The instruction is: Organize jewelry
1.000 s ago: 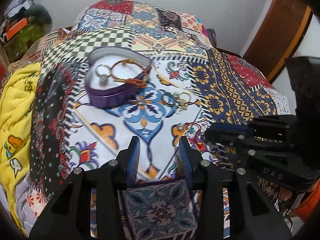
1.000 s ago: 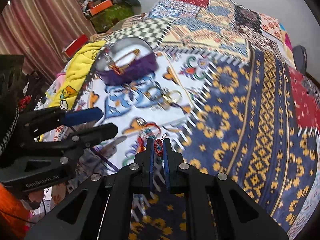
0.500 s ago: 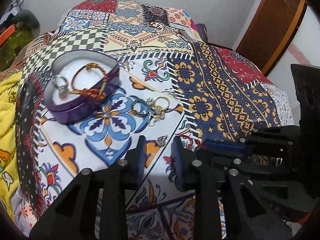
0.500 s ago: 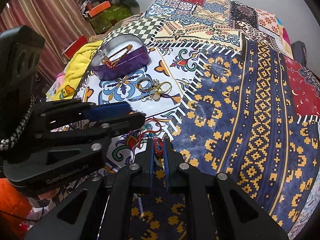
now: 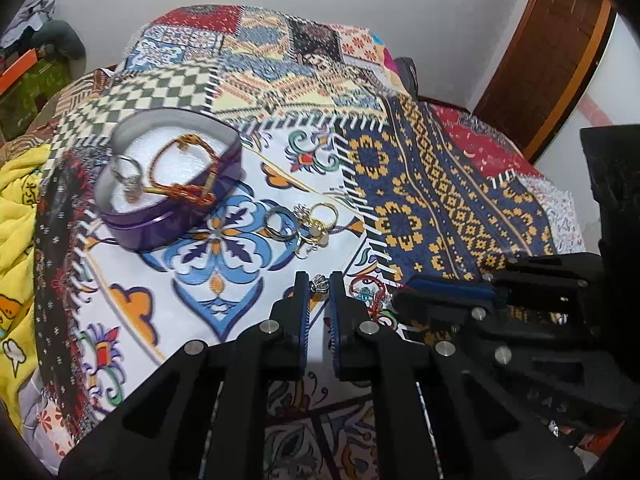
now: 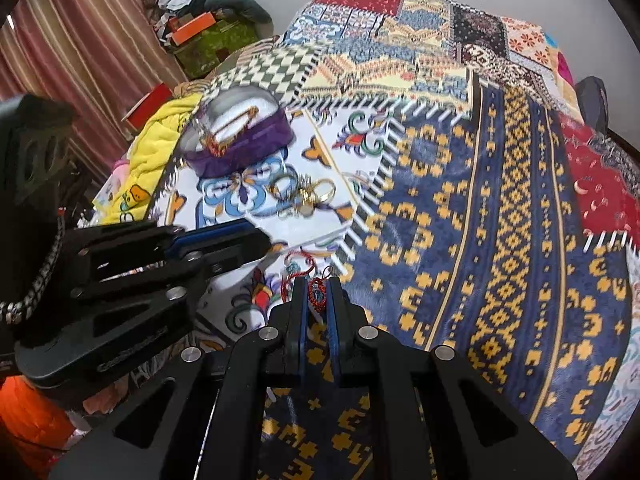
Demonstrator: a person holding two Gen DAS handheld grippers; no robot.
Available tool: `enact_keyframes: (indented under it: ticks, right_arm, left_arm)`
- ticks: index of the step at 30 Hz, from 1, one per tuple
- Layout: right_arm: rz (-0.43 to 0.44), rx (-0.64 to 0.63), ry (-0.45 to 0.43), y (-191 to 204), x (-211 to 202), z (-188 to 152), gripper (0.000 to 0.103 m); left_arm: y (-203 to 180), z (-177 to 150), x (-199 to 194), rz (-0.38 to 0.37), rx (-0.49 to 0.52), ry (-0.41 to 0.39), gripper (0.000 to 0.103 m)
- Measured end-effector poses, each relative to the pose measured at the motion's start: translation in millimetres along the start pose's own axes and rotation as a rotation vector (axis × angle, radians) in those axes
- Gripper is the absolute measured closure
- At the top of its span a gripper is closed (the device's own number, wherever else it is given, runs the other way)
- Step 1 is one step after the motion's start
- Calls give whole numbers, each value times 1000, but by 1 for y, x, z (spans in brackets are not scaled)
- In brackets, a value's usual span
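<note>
A purple heart-shaped tin (image 5: 132, 228) sits on the patterned bedspread and holds a red-gold bracelet (image 5: 188, 190) and a silver ring (image 5: 130, 184); it also shows in the right wrist view (image 6: 244, 148). My left gripper (image 5: 319, 284) is closed on a small silver crown ring (image 5: 319, 281). My right gripper (image 6: 317, 294) is shut on a red thread bracelet (image 6: 317, 295), whose cord trails left; it shows in the left wrist view (image 5: 370, 292) beside my left fingers. A cluster of gold rings (image 5: 304, 224) lies between tin and grippers.
A yellow blanket (image 5: 16, 216) lies at the left edge of the bed. A wooden door (image 5: 556, 48) stands at the back right. Striped curtains (image 6: 80, 52) and cluttered boxes (image 6: 200, 28) are at the far left.
My left gripper moved forward and closed around the silver crown ring. My right gripper stayed shut on the red bracelet, and the two grippers now sit close side by side.
</note>
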State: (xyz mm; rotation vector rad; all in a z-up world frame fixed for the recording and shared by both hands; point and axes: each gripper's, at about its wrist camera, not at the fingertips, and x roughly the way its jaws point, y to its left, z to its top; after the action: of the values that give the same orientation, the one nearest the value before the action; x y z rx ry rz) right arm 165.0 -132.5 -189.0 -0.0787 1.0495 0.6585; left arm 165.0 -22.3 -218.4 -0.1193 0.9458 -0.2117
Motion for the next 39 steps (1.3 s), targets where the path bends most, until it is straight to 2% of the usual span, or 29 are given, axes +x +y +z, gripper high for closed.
enact_keyframes:
  ticks: [12,21,28,34,39]
  right_arm:
    - [25,-71,-116,34,-16,44,95]
    - [37,-119,-183,57,-16,76,95]
    - [44,-143,-197,67,-5,98,95]
    - [55,-141,-213,70,-1,115,95]
    - [53,-137,-201,69,9,122,95]
  left_arm:
    - [32,16,-61,18,-79,-151,95]
    - [61,36,-83,61,-113,-240,95]
    - [79,47,-84,60,-125,-263,95]
    - [82,53,-69,74,-100,-245,95]
    - [97,60,-53,92,-128,-225,95]
